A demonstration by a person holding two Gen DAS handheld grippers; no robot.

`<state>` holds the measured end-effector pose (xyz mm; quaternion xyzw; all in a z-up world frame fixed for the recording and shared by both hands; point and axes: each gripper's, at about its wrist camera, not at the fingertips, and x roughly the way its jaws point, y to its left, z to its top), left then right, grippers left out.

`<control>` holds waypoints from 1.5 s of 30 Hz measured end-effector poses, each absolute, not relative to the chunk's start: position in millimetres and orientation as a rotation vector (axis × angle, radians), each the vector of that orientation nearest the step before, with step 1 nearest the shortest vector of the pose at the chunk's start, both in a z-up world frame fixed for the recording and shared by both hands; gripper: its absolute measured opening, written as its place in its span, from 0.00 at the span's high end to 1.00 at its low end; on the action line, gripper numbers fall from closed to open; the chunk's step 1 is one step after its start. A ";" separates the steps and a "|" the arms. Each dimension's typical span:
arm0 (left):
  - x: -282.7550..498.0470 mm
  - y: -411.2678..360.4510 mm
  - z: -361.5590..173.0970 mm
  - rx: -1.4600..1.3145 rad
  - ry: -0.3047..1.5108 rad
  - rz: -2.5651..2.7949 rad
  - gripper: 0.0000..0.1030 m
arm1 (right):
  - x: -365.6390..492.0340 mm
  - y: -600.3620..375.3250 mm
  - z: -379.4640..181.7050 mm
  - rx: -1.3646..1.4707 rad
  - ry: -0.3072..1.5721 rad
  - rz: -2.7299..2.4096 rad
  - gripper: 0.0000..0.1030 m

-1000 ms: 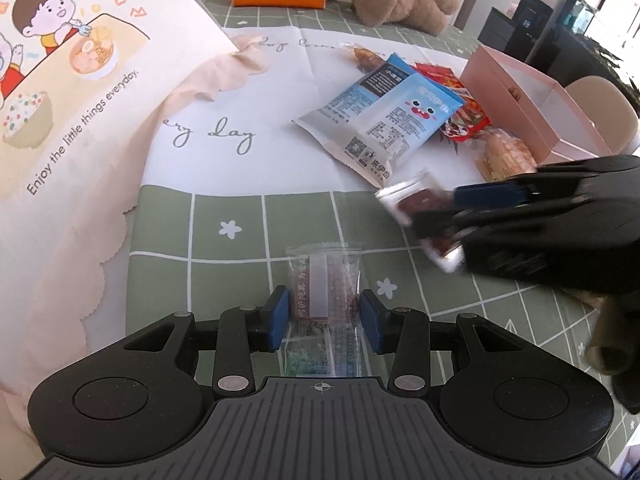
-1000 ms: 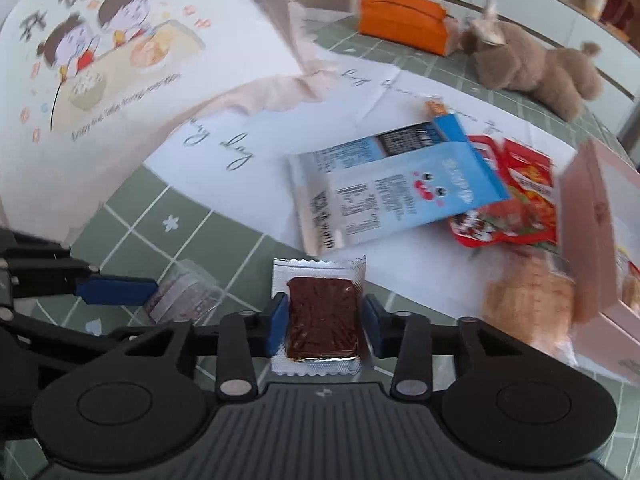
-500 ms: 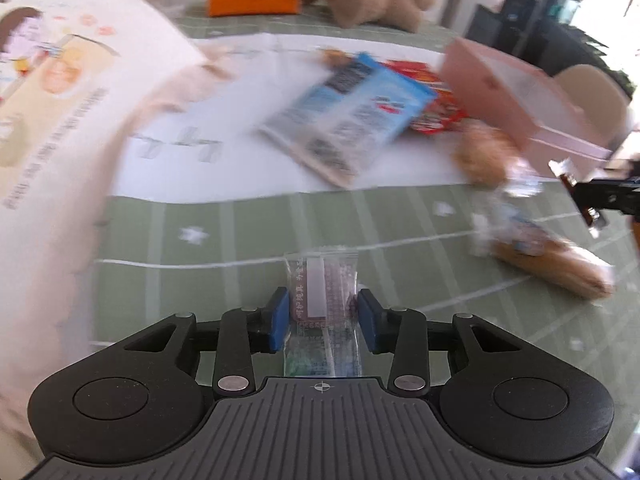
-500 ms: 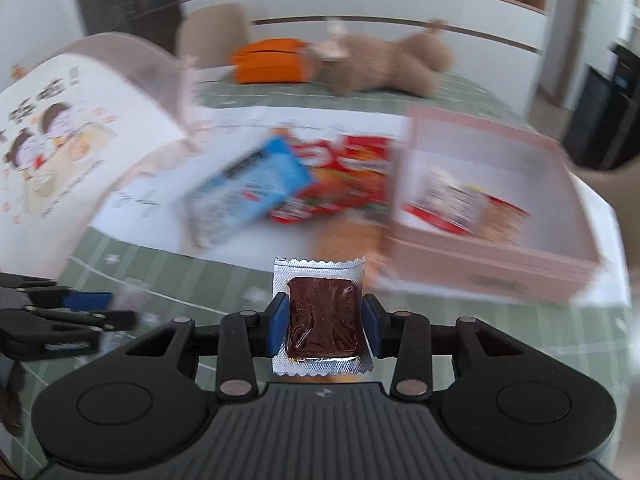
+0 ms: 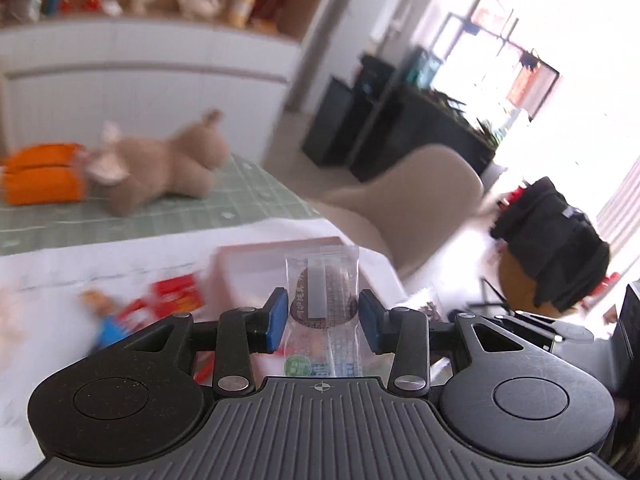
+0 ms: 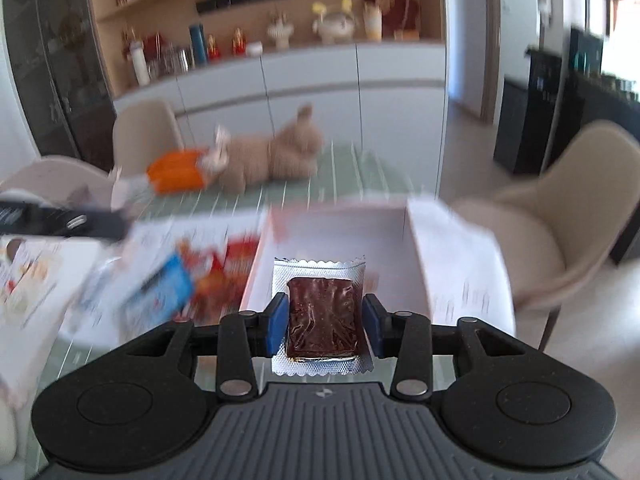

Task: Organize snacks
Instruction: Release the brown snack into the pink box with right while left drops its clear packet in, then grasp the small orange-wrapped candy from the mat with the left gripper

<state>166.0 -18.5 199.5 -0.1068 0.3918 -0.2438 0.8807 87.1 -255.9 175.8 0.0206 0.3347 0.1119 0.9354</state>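
My left gripper (image 5: 323, 316) is shut on a clear-wrapped round brown snack (image 5: 323, 300) and holds it up in the air, in front of the pink box (image 5: 256, 260). My right gripper (image 6: 324, 322) is shut on a silver packet with a dark brown bar (image 6: 321, 314), held just before the near wall of the open pink box (image 6: 340, 228). The left gripper (image 6: 60, 220) shows at the left edge of the right wrist view. Red snack packets (image 6: 228, 264) and a blue packet (image 6: 160, 288) lie left of the box, blurred.
A brown plush toy (image 6: 272, 156) and an orange pouch (image 6: 176, 170) lie at the table's far end. Beige chairs (image 6: 560, 216) stand right of and behind the table. A white cloth (image 6: 460, 264) lies under the box. A black backpack (image 5: 552, 240) sits beyond the table.
Both grippers have swung right and tilted upward, each still holding its snack. The right gripper is now directly before the pink box. The views are blurred by motion.
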 end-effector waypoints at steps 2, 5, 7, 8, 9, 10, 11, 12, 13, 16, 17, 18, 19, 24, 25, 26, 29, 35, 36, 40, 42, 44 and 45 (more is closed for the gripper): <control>199.6 -25.8 180.1 -0.222 0.889 -0.472 0.58 | 115.3 -255.7 170.8 0.040 0.721 0.226 0.32; 210.3 -17.0 157.5 -0.206 0.908 -0.407 0.59 | 134.6 -260.7 153.4 0.016 0.772 0.182 0.31; 208.7 -0.8 139.1 -0.228 0.925 -0.349 0.59 | 128.3 -268.3 140.0 0.031 0.789 0.212 0.31; 206.7 7.2 131.5 -0.232 0.936 -0.319 0.59 | 124.2 -270.3 132.1 0.036 0.806 0.226 0.31; 206.2 14.1 121.8 -0.224 0.948 -0.285 0.59 | 120.2 -271.2 123.4 0.034 0.825 0.238 0.31; 205.6 19.4 111.6 -0.202 0.952 -0.247 0.59 | 118.5 -268.6 113.3 0.025 0.846 0.249 0.31; 207.2 24.3 106.7 -0.184 0.951 -0.225 0.59 | 115.9 -264.4 104.3 0.014 0.863 0.263 0.31; 207.9 29.9 101.8 -0.167 0.951 -0.205 0.59 | 114.4 -259.1 95.9 0.007 0.880 0.280 0.31; 213.3 32.0 97.7 -0.156 0.949 -0.196 0.59 | 111.9 -253.5 87.9 0.008 0.896 0.301 0.31; 235.0 28.2 88.7 -0.137 0.964 -0.229 0.59 | 108.8 -227.3 70.0 0.050 0.946 0.369 0.31; 243.2 24.3 82.5 -0.131 0.976 -0.246 0.59 | 109.1 -214.5 64.5 0.067 0.955 0.388 0.31; 247.3 17.3 77.2 -0.113 0.989 -0.262 0.59 | 108.6 -203.8 61.2 0.077 0.956 0.393 0.31; 253.4 9.3 67.1 -0.071 1.012 -0.270 0.59 | 110.2 -191.1 58.5 0.090 0.955 0.392 0.31; 230.7 12.0 44.7 0.108 1.036 -0.274 0.69 | 130.2 -138.9 36.2 0.076 1.000 0.393 0.49; 222.7 21.8 46.1 0.114 1.037 -0.266 0.70 | 131.1 -132.8 35.1 0.102 1.011 0.420 0.54; 215.5 33.6 48.3 0.097 1.039 -0.256 0.70 | 130.8 -127.3 36.5 0.097 1.014 0.429 0.56; 199.3 76.4 47.5 -0.021 1.046 -0.220 0.70 | 129.1 -103.5 36.9 0.057 1.008 0.472 0.58; 172.6 121.3 48.2 -0.180 1.050 -0.197 0.72 | 116.2 -80.2 38.5 0.062 1.054 0.548 0.58; 171.1 122.6 50.3 -0.196 1.038 -0.195 0.72 | 112.1 -79.7 38.9 0.059 1.066 0.557 0.58; 191.3 117.5 75.4 -0.155 0.906 -0.173 0.72 | 99.7 -80.8 47.8 -0.024 1.039 0.534 0.54; 213.4 107.7 82.8 -0.067 0.895 -0.212 0.70 | 95.9 -84.8 55.8 -0.061 1.010 0.506 0.53; 243.2 98.1 79.9 0.040 0.916 -0.232 0.68 | 90.8 -97.6 64.0 -0.044 0.998 0.477 0.52; 256.9 94.6 76.1 0.085 0.932 -0.227 0.68 | 92.0 -104.3 65.4 -0.034 0.996 0.463 0.51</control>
